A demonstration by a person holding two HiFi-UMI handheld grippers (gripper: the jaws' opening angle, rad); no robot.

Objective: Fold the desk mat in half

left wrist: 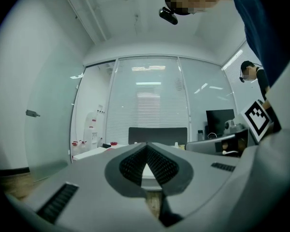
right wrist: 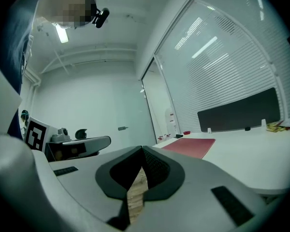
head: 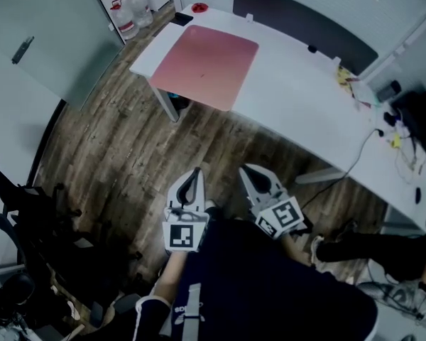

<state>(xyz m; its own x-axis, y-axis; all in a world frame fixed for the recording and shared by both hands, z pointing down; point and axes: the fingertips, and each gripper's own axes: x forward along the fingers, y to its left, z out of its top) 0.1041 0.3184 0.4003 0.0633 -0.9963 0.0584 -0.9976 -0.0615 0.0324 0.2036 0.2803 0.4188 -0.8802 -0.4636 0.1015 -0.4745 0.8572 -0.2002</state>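
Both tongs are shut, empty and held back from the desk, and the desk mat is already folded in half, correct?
No, not folded: the head view shows the desk mat lying flat, unfolded, on the white desk. The left tongs and right tongs are indeed shut, empty, back from it.

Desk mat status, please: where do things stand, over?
Left gripper and right gripper both shut, empty, short of the desk. Pink desk mat flat, unfolded, near desk corner. Nothing lying on it.
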